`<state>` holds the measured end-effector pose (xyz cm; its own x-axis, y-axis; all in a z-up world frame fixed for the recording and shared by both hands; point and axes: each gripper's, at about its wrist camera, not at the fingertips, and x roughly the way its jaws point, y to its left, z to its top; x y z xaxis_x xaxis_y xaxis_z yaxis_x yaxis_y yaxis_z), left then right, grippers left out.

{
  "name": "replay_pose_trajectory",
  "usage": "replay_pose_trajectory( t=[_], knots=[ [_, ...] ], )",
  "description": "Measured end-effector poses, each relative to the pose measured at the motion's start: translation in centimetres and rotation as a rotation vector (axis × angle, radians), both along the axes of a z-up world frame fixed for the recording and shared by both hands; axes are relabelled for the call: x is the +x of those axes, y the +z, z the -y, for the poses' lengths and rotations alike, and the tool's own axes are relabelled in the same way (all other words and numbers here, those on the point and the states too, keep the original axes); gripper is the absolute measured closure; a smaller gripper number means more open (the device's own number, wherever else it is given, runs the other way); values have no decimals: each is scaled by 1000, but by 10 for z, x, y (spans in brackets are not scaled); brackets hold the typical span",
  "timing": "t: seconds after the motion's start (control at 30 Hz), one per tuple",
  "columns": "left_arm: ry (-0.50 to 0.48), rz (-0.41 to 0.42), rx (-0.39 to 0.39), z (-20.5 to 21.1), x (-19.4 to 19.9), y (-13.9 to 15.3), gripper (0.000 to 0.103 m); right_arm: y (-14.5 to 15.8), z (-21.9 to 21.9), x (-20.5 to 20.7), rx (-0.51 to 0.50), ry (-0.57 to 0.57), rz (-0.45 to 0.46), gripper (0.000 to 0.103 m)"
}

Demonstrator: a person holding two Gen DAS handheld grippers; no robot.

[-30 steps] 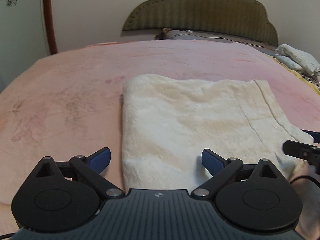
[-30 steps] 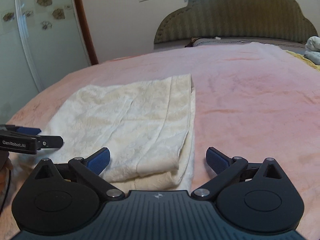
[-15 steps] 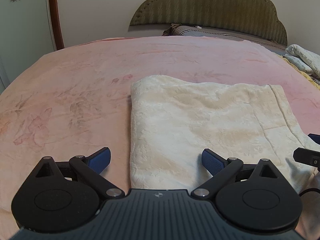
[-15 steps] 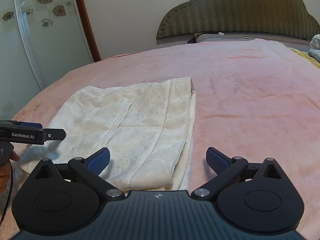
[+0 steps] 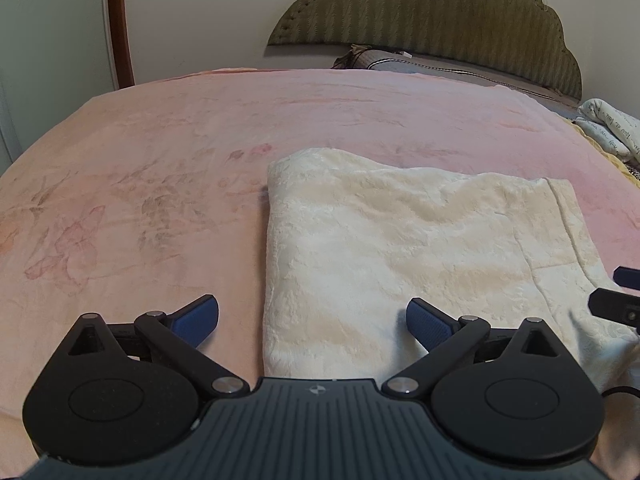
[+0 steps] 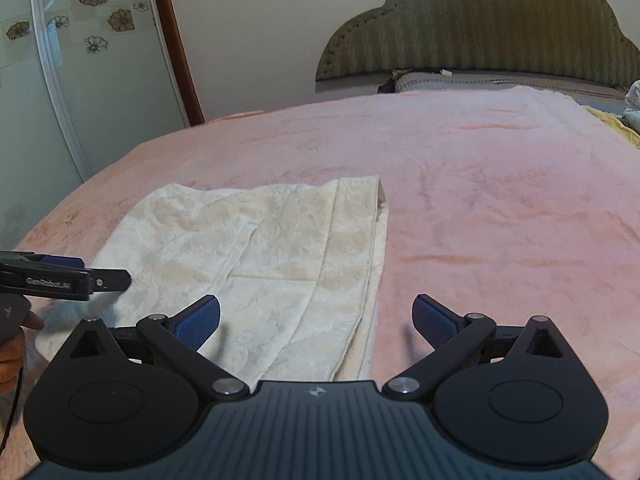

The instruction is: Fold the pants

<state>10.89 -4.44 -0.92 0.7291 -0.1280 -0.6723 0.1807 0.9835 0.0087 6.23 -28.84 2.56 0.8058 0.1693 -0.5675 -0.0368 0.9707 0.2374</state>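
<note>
Now my folded cream textured pants lie flat on the pink blanket-covered bed, long axis running left to right. Both left tongs and right tongs are spread, empty, and have pulled back slightly since before.

Folded cream pants on pink blanket, left gripper spread wide above near edge

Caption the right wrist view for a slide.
Open right gripper hovers at the near edge of folded cream pants on a pink blanket, left gripper alongside.
</note>
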Motion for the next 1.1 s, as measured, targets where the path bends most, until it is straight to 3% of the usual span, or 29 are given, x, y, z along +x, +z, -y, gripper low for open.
replay_pose_trajectory(
  t=[0.13, 0.3, 0.47, 0.6, 0.83, 1.1],
  knots=[
    [-20, -15, -27, -7, -16, 2, 1, -2, 7, -3, 43, 0, -17, 0],
    [11, -46, -67, -26, -42, 3, 0, 12, -4, -21, 14, -66, -5, 0],
    [62, -67, -141, -41, -67, 6, 0, 26, -39, -45, 17, -8, -8, 0],
    [97, -56, -110, -38, -87, 12, 1, 39, -70, -52, -111, -54, -81, 0],
    [76, -51, -103, -29, -116, 20, 1, 62, -102, -82, -61, -3, -71, 0],
    [65, -63, -92, -23, -133, 19, 1, 54, -127, -110, -88, 21, -101, 0]
  ],
)
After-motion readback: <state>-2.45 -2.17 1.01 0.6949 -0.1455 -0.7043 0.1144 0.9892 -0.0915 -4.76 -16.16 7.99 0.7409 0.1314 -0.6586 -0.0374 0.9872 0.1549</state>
